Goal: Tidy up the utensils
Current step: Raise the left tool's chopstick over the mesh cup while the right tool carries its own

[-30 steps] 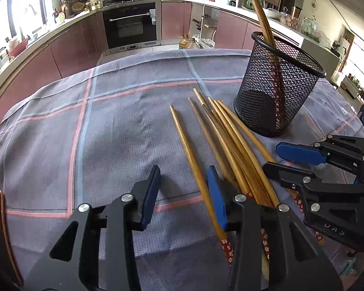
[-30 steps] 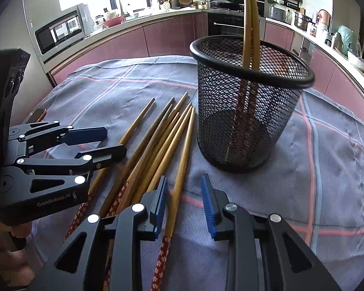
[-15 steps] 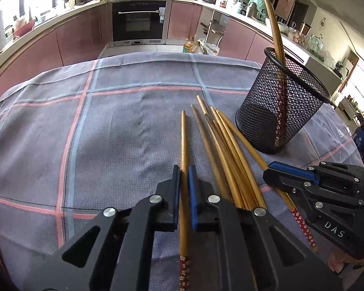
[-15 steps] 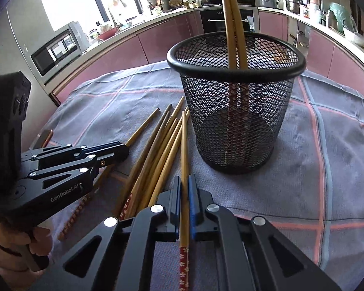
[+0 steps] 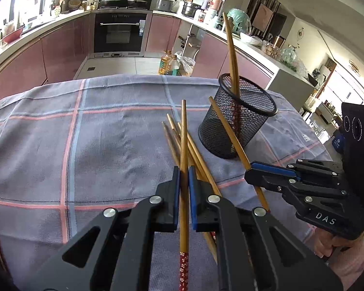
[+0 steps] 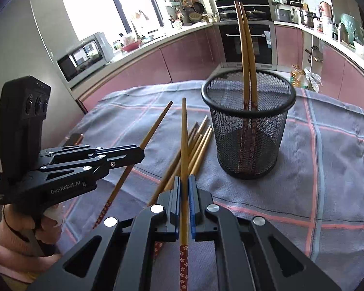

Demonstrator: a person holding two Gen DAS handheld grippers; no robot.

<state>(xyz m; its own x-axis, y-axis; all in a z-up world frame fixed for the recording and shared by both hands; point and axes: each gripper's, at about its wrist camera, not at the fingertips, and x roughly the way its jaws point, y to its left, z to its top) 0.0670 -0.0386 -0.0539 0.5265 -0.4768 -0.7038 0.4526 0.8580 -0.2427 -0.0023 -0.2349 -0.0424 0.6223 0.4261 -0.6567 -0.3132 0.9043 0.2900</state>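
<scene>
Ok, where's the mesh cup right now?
The mesh cup stands upright on the checked cloth, ahead-right of the loose chopsticks in both views.

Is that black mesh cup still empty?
No, two chopsticks already stand upright inside the black mesh cup, their tips rising well above its rim in the right wrist view.

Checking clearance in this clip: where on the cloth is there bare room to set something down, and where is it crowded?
Bare tablecloth lies left of the loose chopsticks, out to the far edge. More open cloth lies right of the mesh cup. It is crowded between the pile and the cup, where the left gripper and right gripper each hold a chopstick.
</scene>
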